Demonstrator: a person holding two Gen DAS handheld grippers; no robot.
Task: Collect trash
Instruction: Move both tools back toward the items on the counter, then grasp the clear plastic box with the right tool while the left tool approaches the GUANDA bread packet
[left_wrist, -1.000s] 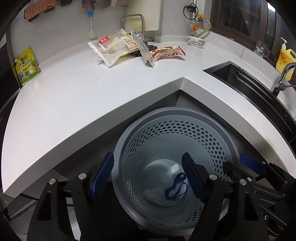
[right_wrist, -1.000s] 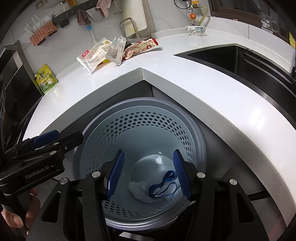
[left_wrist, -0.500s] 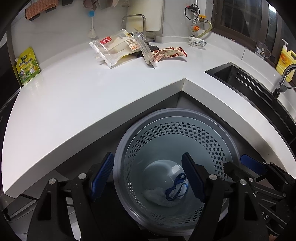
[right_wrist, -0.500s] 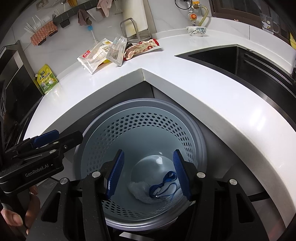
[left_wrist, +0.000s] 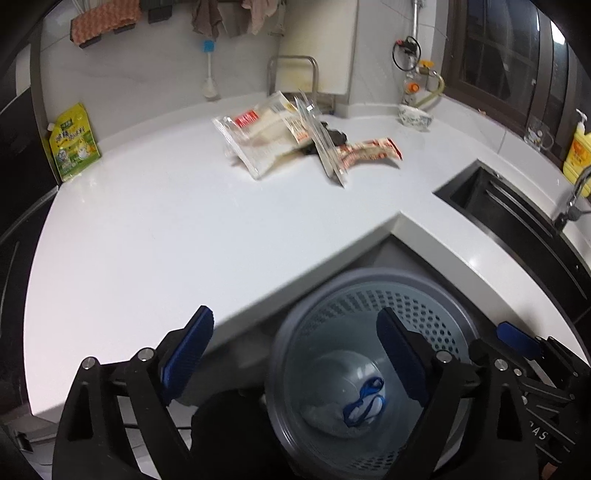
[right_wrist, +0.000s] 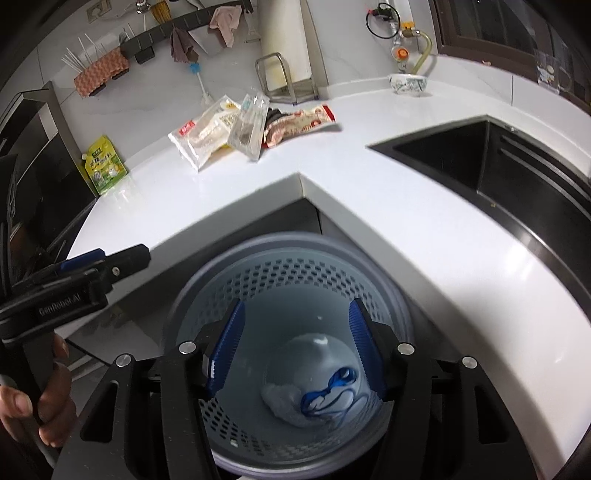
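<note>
A grey perforated trash basket (left_wrist: 417, 299) stands on the floor in the counter's inner corner and also shows in the right wrist view (right_wrist: 291, 273). A white crumpled wad with a blue band (left_wrist: 364, 404) lies at its bottom. Wrappers sit at the back of the white counter: a clear bread bag (left_wrist: 258, 138), a clear packet (left_wrist: 321, 144) and a red-and-white wrapper (left_wrist: 369, 151). My left gripper (left_wrist: 295, 350) is open and empty over the counter edge and basket rim. My right gripper (right_wrist: 295, 350) is open and empty above the basket.
A black sink (left_wrist: 517, 218) with a tap is set into the counter at the right. A green pouch (left_wrist: 72, 142) leans at the far left. A bowl (left_wrist: 415, 116), a metal rack (left_wrist: 293, 75) and a yellow soap bottle (left_wrist: 578, 147) stand along the back wall.
Both grippers have lifted and tilted up toward the counter. The left one has shifted left, so its left finger now lies over the counter edge. Both stay open.
</note>
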